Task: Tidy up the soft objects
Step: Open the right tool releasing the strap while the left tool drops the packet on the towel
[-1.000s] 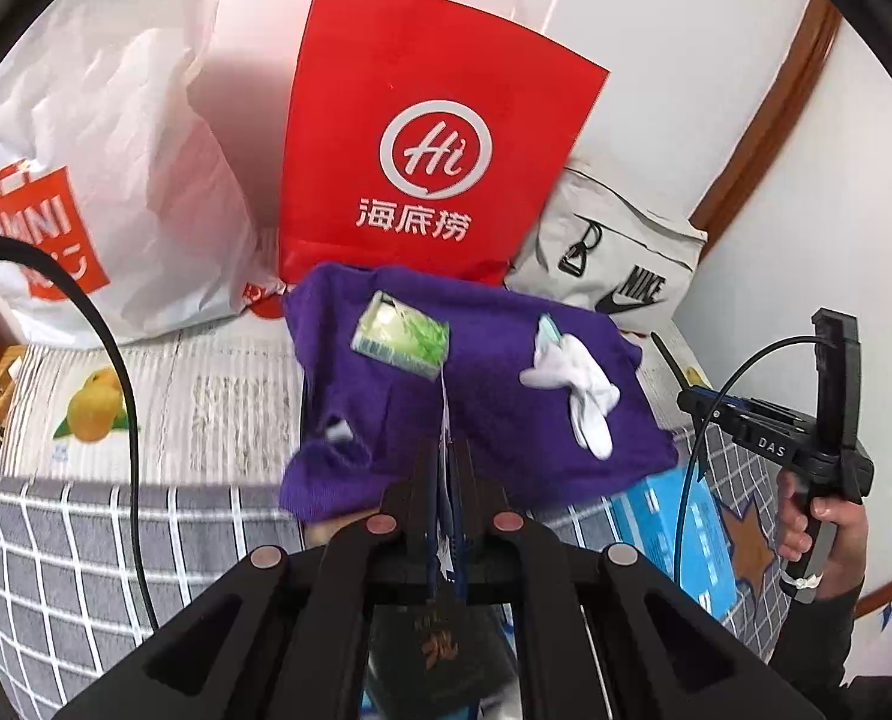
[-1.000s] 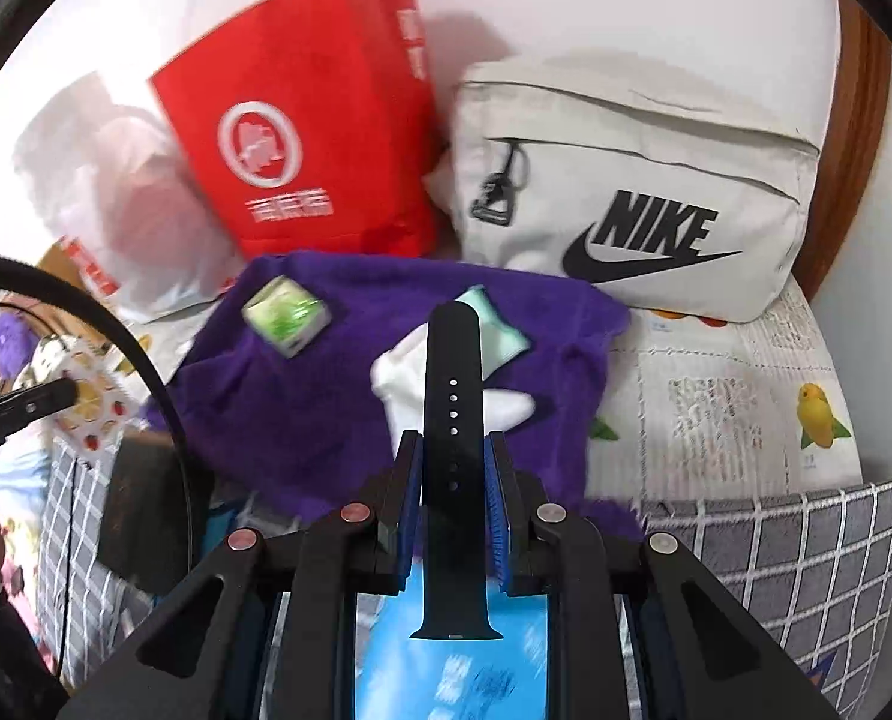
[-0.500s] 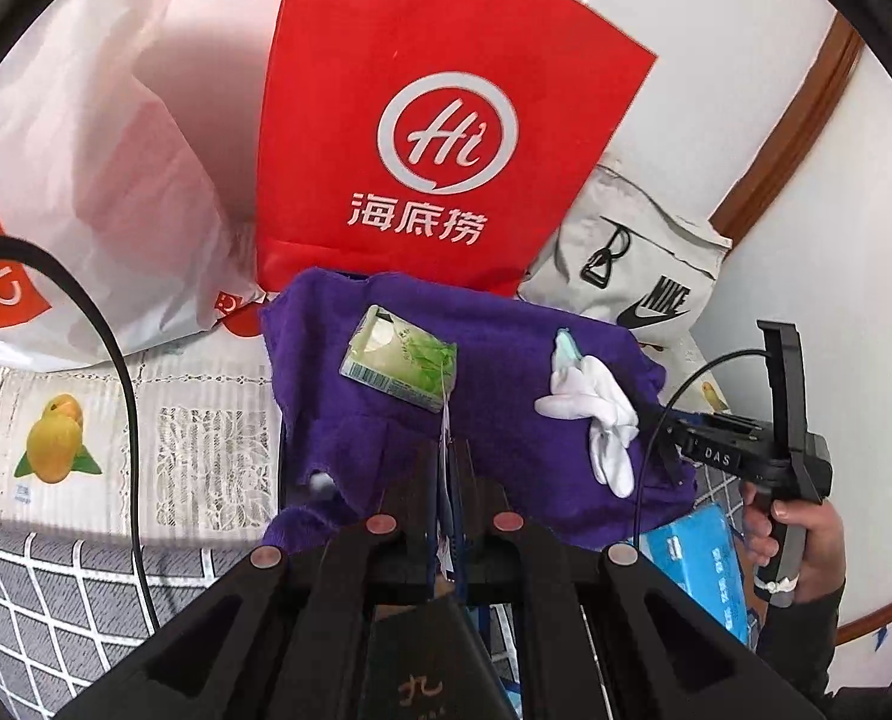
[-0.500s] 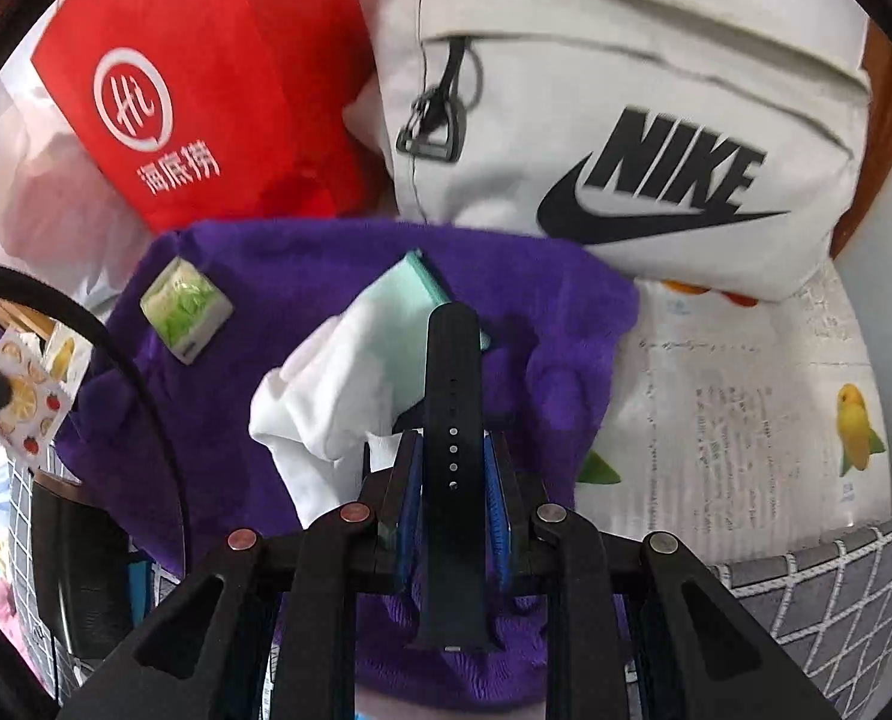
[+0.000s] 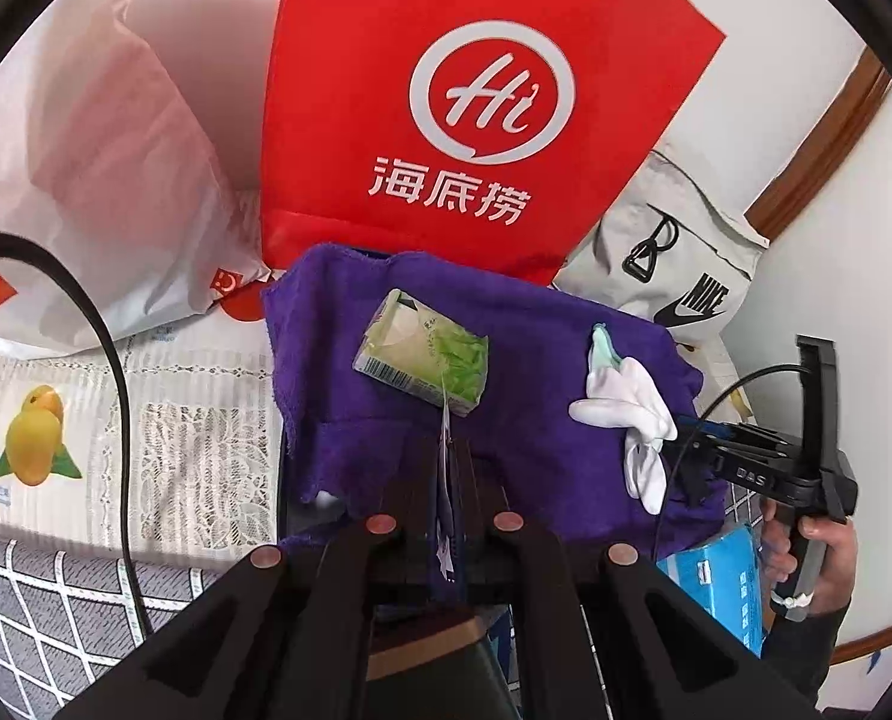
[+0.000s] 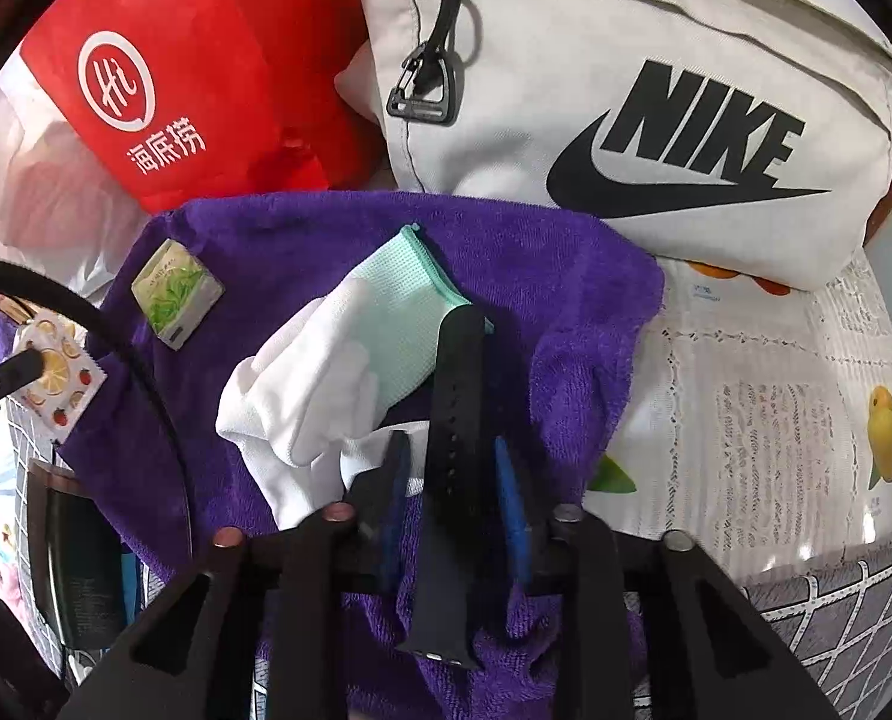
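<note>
Right gripper [image 6: 451, 468], jaws opening and clear of the black watch strap [image 6: 453, 420] between them, releasing it onto the purple towel [image 6: 565, 276] beside the white glove [image 6: 326, 372]; left gripper [image 5: 448, 480], fingers pressed together on a thin flat packet [image 5: 446, 516], poised over the tissue pack [image 5: 425, 357]; behind, red paper bag [image 5: 446, 90] and grey Nike pouch [image 6: 655, 90], likely containers
</note>
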